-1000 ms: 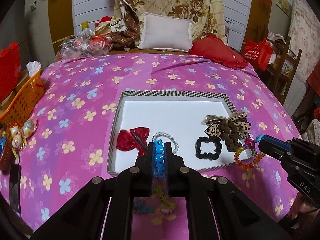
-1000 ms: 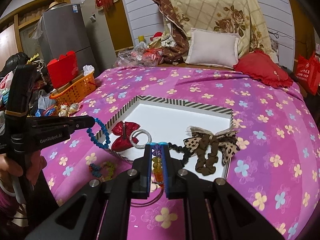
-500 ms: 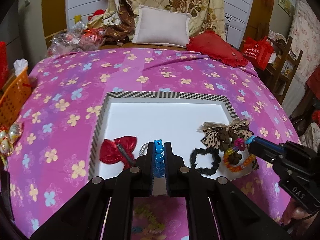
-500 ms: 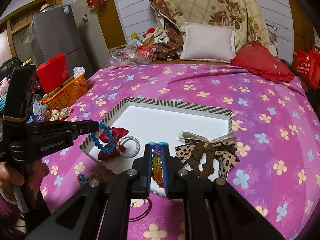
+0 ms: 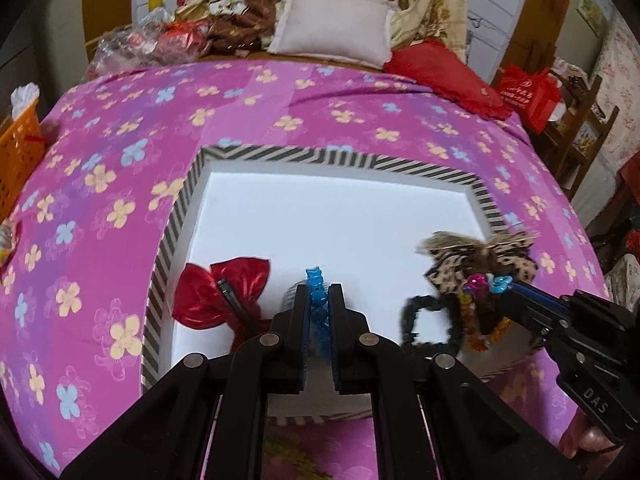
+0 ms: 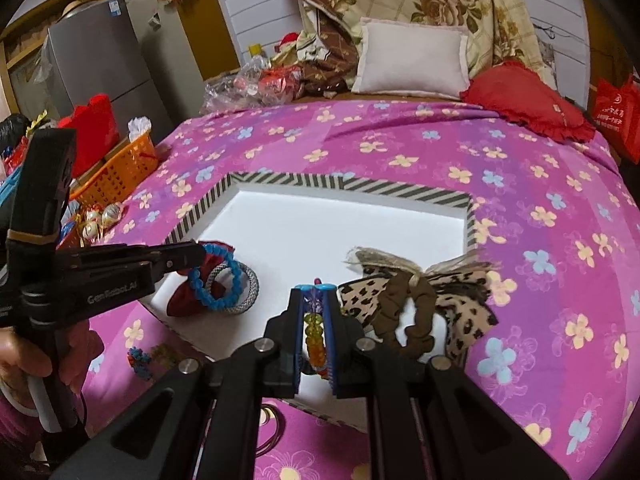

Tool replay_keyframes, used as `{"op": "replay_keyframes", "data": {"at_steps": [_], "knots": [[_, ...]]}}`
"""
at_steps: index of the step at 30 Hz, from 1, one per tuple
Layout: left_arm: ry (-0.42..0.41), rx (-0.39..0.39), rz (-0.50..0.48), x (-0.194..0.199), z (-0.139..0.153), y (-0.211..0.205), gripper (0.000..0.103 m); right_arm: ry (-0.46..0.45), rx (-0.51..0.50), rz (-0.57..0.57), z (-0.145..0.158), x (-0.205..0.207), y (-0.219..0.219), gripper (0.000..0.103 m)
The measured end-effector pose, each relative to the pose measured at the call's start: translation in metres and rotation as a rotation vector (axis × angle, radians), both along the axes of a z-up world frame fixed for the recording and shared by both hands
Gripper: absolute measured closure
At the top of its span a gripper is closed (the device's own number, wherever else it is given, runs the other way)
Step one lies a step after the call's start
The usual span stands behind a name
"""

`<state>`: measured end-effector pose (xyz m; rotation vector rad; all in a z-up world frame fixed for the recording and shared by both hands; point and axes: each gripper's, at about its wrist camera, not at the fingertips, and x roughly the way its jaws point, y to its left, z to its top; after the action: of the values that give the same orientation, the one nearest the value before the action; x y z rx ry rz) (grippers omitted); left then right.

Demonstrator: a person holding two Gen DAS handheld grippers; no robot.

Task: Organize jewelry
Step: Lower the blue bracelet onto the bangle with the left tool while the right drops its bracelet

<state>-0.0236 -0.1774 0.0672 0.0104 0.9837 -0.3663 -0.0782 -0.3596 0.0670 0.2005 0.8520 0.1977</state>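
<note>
A white tray with a striped rim lies on the pink flowered bedspread. My left gripper is shut on a blue bead bracelet and holds it over the tray's near left part, above a red bow and a grey rope ring. My right gripper is shut on a multicoloured bead bracelet over the tray's near right part, beside a leopard bow and a black scrunchie.
Small bead bracelets and a thin ring lie on the bedspread in front of the tray. An orange basket stands at the bed's left edge. Pillows and a red cushion lie at the far end.
Both grippers moved forward over the tray with their bracelets. The tray and the things in it look closer; the loose beads on the bedspread dropped below the left view.
</note>
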Motion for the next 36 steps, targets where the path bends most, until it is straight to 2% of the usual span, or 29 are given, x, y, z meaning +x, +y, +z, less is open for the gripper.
{"op": "replay_keyframes", "data": {"at_steps": [13, 22, 23, 26, 28, 32, 36], "knots": [[0.033, 0.029, 0.033, 0.011, -0.020, 0.010, 0.103, 0.074, 0.023, 0.034, -0.033, 0.017, 0.017, 0.094], [0.020, 0.058, 0.069, 0.012, -0.026, 0.011, 0.103, 0.124, 0.024, 0.035, -0.051, 0.022, 0.019, 0.092], [0.016, 0.062, 0.073, 0.011, -0.026, 0.012, 0.103, 0.130, 0.023, 0.033, -0.052, 0.022, 0.019, 0.091], [0.008, 0.062, 0.081, 0.011, -0.025, 0.013, 0.103, 0.141, 0.025, 0.025, -0.054, 0.021, 0.018, 0.075], [0.002, 0.058, 0.083, 0.010, -0.024, 0.014, 0.097, 0.133, 0.030, 0.022, -0.051, 0.018, 0.017, 0.065], [-0.005, 0.057, 0.081, 0.007, -0.020, 0.014, 0.090, 0.123, 0.030, 0.019, -0.045, 0.015, 0.018, 0.061], [-0.022, 0.066, 0.080, 0.002, -0.016, 0.014, 0.089, 0.111, 0.031, 0.016, -0.039, 0.010, 0.019, 0.056]]}}
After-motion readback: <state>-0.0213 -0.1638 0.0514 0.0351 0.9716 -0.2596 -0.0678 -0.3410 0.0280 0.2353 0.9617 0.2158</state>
